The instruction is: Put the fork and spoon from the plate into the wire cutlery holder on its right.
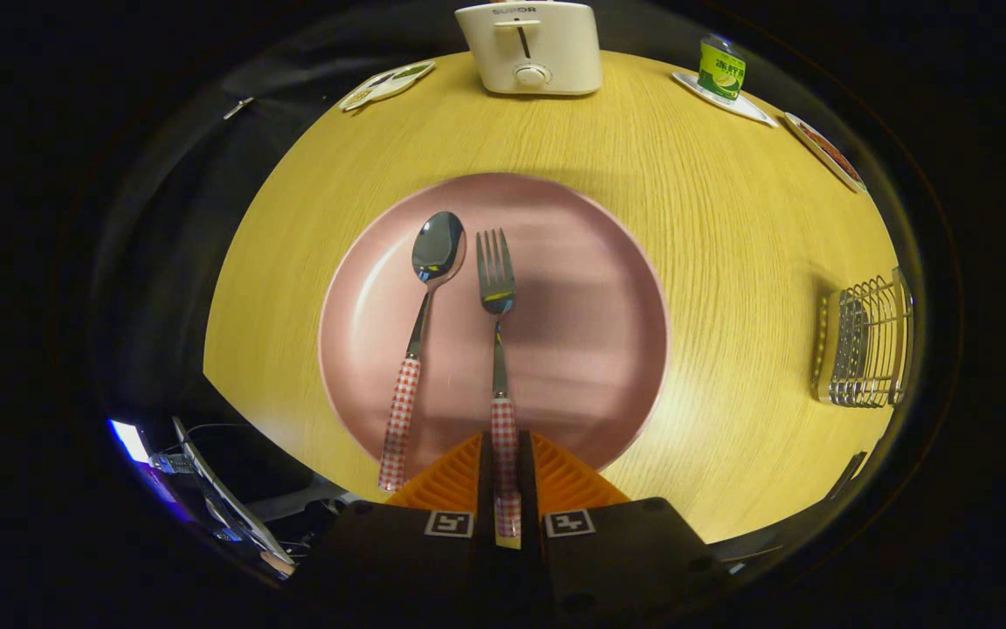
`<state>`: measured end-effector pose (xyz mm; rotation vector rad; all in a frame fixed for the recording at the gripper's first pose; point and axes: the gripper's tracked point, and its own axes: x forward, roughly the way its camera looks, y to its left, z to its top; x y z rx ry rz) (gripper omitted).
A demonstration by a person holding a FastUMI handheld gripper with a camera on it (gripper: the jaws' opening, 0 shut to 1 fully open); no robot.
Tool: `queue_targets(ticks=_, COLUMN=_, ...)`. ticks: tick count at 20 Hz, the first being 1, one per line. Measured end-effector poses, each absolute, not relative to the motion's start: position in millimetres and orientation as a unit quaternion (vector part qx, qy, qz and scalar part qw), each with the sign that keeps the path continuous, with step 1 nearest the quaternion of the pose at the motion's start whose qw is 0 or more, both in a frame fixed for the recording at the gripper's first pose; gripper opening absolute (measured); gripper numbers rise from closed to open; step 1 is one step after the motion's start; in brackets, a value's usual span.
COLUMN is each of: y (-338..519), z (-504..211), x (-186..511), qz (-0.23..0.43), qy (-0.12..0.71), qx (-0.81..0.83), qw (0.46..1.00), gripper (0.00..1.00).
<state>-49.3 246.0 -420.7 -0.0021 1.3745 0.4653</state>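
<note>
A pink plate lies on the wooden table just ahead of my fingers. On it rest a spoon and, to its right, a fork, both with red-checked handles pointing toward me. My gripper is shut on the fork's handle; both fingers press against it from either side. The spoon's handle lies free to the left of the fingers. The wire cutlery holder stands on the table well to the right of the plate.
A white toaster stands at the far side of the table. A green can sits on a coaster at the far right, with small flat dishes at far left and far right. The table's near edge lies under the fingers.
</note>
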Motion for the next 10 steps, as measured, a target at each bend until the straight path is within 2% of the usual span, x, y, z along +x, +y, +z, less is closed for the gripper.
queue_targets(ticks=4, y=243.1, z=-406.1, x=-46.1, qz=0.213, qy=0.626, qx=0.029, qw=0.750, gripper=0.12)
queue_targets(ticks=10, y=224.6, z=-335.0, x=-40.8, qz=0.276, qy=0.583, qx=0.033, qw=0.763, gripper=0.12)
